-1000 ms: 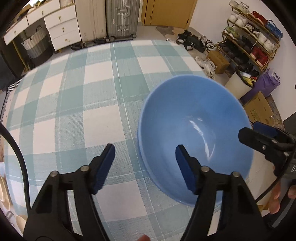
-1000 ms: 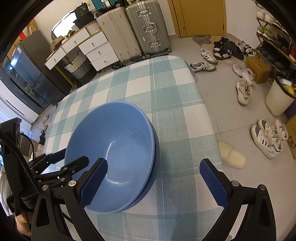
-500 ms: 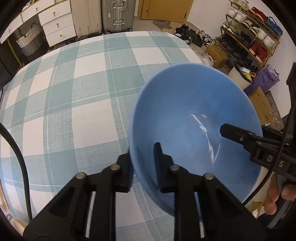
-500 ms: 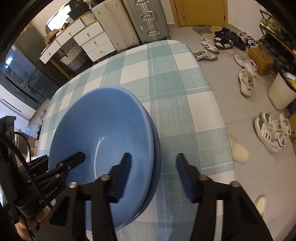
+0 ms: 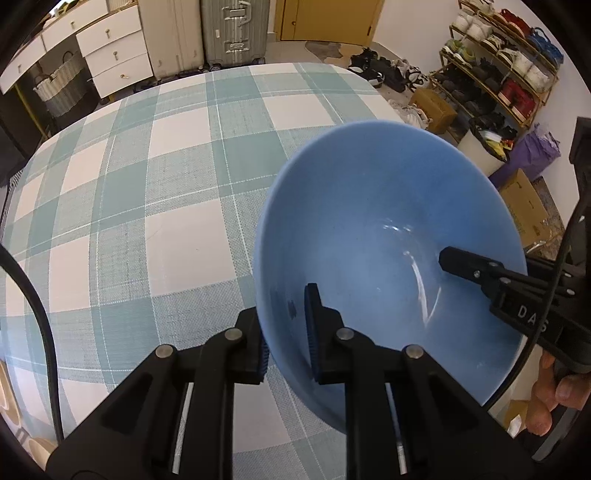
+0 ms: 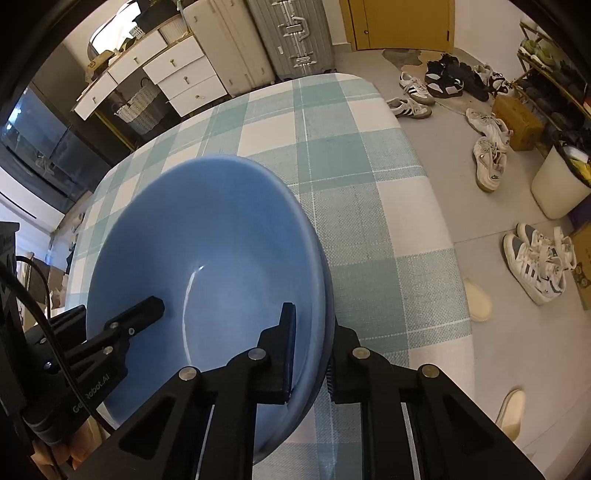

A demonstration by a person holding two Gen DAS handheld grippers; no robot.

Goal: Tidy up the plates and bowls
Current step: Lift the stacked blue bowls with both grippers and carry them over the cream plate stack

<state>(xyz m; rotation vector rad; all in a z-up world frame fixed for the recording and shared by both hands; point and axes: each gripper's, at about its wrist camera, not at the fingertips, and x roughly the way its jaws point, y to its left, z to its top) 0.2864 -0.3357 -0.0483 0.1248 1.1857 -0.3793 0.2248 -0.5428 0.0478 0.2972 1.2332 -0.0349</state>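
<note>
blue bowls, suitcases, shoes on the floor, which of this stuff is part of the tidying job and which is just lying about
Part of the job:
blue bowls, nested
left gripper, pinching their rim
right gripper, pinching the opposite rim

Lying about:
suitcases
shoes on the floor
shoe rack
white bin

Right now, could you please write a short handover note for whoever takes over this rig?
Left gripper: shut on the near-left rim of the glossy blue bowl stack.
Right gripper: shut on the opposite rim, its jaws spanning both nested rims.
The stack sits near the right edge of the teal-and-white checked tablecloth; whether it rests or is lifted is unclear.
Done: two bowls nested.
Left: carry the stack to its place; no plates visible.
</note>
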